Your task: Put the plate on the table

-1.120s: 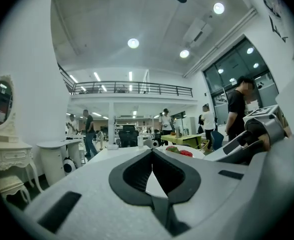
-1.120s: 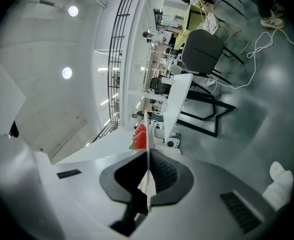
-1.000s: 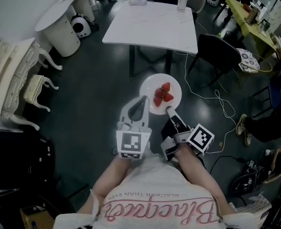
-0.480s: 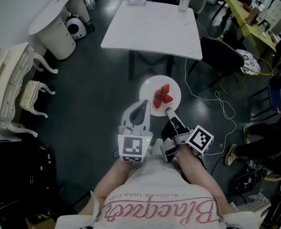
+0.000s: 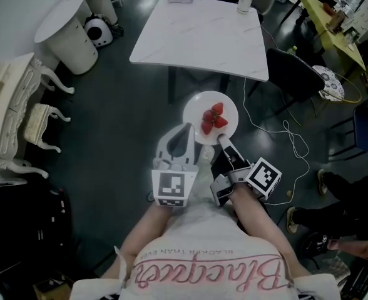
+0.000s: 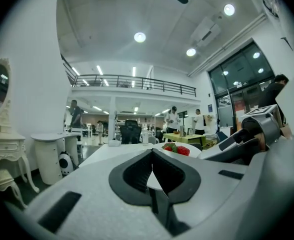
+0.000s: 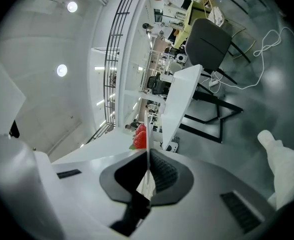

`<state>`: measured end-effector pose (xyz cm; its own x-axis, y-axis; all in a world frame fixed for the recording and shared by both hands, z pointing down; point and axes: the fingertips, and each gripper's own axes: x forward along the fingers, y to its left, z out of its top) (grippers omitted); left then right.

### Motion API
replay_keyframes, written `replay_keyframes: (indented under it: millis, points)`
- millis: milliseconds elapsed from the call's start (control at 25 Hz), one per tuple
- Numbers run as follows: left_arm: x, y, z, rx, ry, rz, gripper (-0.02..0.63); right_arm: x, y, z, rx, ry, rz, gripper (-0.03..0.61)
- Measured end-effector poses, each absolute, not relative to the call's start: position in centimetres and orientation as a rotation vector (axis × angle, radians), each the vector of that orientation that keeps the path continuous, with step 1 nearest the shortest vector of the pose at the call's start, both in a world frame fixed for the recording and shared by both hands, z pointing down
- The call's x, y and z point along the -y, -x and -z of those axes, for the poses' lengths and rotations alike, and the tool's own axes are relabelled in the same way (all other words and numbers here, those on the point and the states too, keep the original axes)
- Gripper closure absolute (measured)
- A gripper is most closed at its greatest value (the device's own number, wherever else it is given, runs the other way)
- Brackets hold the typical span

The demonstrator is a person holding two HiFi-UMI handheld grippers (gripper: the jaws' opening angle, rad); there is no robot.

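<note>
One white plate [image 5: 198, 107] hangs above the dark floor [image 5: 121, 124], just short of the one white table [image 5: 196, 36] and not touching it. On it lies a small cluster of red strawberries [image 5: 213, 119] — three or four, overlapping too much to count surely. Two tongs carry it. The right tongs [image 5: 222, 141] are closed on the plate's near rim, which shows edge-on between the pads in the right gripper view. The left tongs [image 5: 188, 130] are closed too — a white sliver of the plate's near-left rim sits between them.
</note>
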<state>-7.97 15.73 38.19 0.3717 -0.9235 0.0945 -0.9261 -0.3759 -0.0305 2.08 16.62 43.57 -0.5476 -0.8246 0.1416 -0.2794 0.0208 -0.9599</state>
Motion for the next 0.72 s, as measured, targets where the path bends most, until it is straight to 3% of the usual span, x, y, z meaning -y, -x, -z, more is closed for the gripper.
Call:
replay_keyframes:
  millis: [720]
  points:
    - [1.3, 5.6, -38.1, 1.8, -2.518, -0.169, 0.611, 1.0, -4.0, -43.4, -1.874, 1.056, 1.604, 0.565]
